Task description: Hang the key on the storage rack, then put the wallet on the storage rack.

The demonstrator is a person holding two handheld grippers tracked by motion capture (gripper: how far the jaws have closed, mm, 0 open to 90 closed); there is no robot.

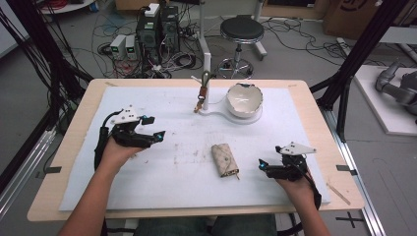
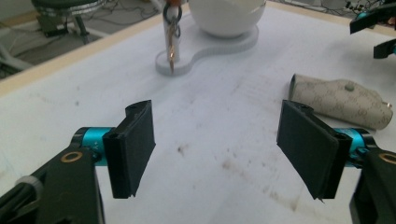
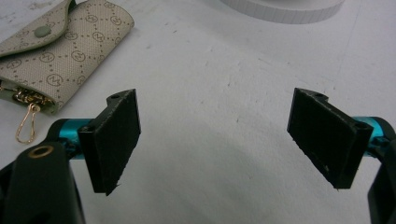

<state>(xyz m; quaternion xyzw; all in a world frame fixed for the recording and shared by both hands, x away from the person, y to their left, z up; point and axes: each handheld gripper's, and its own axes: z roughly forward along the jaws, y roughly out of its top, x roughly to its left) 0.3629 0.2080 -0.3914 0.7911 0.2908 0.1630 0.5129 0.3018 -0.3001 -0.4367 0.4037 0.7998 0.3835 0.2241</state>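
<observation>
Key pouch (image 1: 224, 160), flat on counter (image 1: 74, 142): both tongs (image 1: 160, 133) (image 1: 262, 164) wide, empty; grip across its middle, clear of the clasp.

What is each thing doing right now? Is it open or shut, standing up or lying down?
Left gripper: open, holding nothing.
Right gripper: open, holding nothing.
Key pouch: lying flat on the mat, flap snapped shut, gold hook poking out.
Keys: hanging on the post of the white stand.
Bowl: upright on the white stand, rim chipped.

Bare mat (image 1: 162, 162) around key pouch (image 1: 224, 160)
</observation>
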